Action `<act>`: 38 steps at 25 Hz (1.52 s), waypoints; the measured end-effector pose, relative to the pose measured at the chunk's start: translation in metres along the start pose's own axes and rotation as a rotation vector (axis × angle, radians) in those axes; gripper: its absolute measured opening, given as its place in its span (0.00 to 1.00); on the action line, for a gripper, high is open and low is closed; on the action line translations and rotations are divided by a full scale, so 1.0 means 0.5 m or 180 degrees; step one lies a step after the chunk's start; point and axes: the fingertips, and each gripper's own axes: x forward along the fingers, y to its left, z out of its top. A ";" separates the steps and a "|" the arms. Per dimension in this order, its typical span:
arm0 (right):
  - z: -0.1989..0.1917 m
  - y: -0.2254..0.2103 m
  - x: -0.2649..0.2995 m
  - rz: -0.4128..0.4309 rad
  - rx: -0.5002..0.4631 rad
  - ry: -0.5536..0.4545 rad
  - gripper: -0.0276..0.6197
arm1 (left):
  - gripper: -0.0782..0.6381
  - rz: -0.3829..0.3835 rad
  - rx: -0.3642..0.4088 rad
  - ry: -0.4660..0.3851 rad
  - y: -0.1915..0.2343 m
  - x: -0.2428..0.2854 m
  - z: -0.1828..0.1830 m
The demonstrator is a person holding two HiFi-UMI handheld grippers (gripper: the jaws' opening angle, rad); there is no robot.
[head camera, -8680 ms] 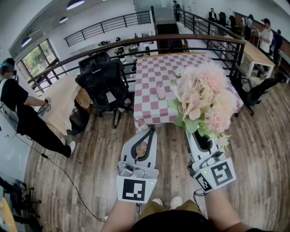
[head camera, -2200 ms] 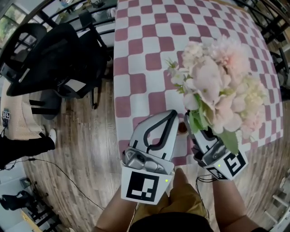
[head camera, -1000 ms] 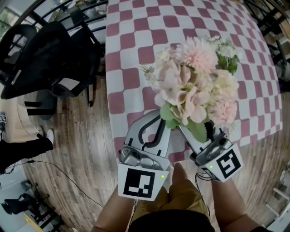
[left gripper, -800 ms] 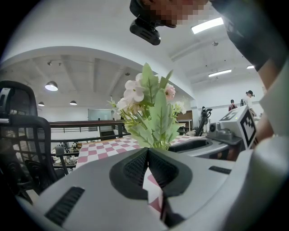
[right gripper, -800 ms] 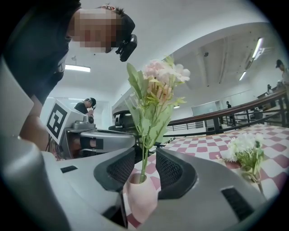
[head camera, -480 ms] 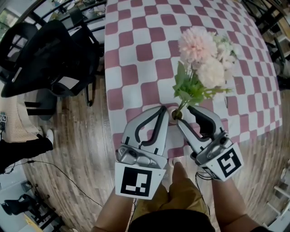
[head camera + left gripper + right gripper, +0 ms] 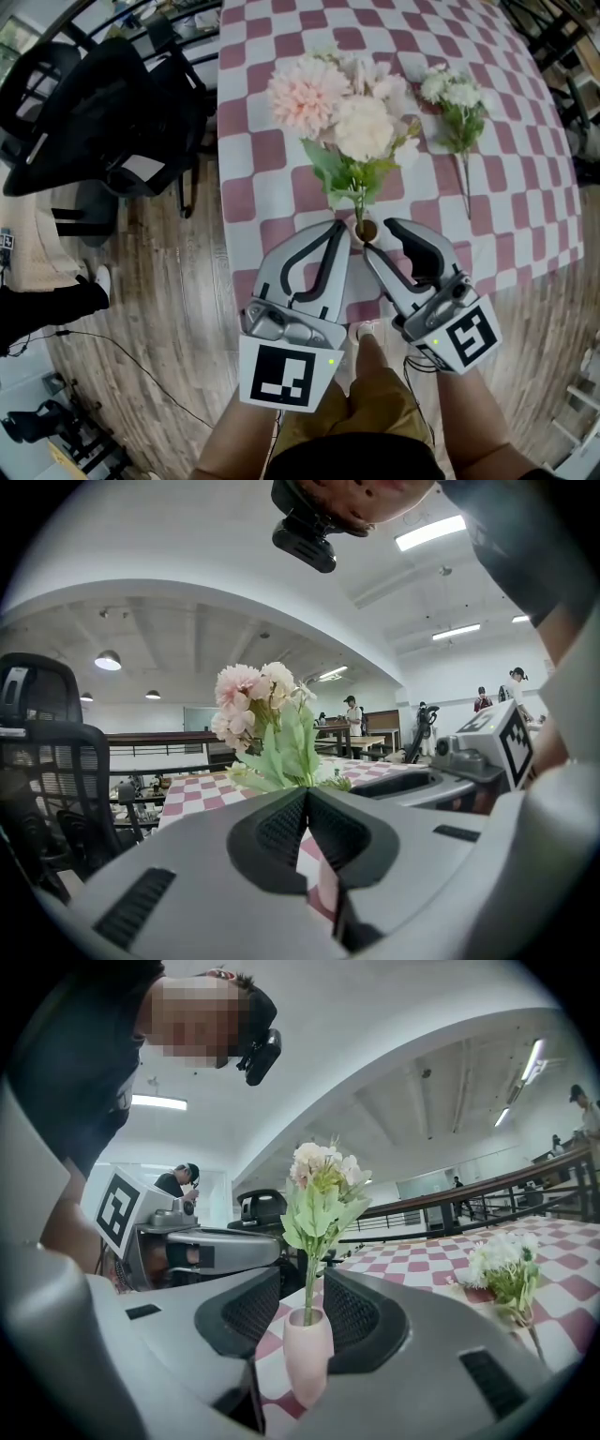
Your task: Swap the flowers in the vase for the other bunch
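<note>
Grey left tongs (image 7: 339, 228), right tongs (image 7: 378, 238), black-white marker cubes (image 7: 284, 384), mustard trousers (image 7: 377, 414)

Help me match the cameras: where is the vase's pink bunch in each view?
Head view: pink bunch upper centre.
Left gripper view: pink bunch left of centre.
Right gripper view: pink bunch centre, above the vase.
Shared landmark: checked tablecloth.

No words, numbers or brands are readable here. The cube (image 7: 284, 380) on the left gripper (image 7: 336, 234) and the one on the right gripper (image 7: 386, 242) bear only black-and-white square patterns.
</note>
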 end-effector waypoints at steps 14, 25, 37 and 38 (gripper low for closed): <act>-0.006 0.002 -0.002 0.0005 0.0010 0.0028 0.27 | 0.12 0.0012 -0.0014 0.0015 0.000 -0.006 -0.008; -0.013 0.000 0.000 -0.0032 -0.0018 0.0077 0.27 | 0.12 0.0010 0.0015 0.0011 0.002 -0.006 -0.014; 0.080 0.012 -0.001 -0.0084 -0.0159 -0.0002 0.27 | 0.12 0.0074 0.0200 -0.0123 0.031 -0.040 0.073; 0.090 0.012 -0.003 -0.0094 -0.0174 -0.0008 0.27 | 0.12 0.0093 0.0196 -0.0143 0.036 -0.043 0.083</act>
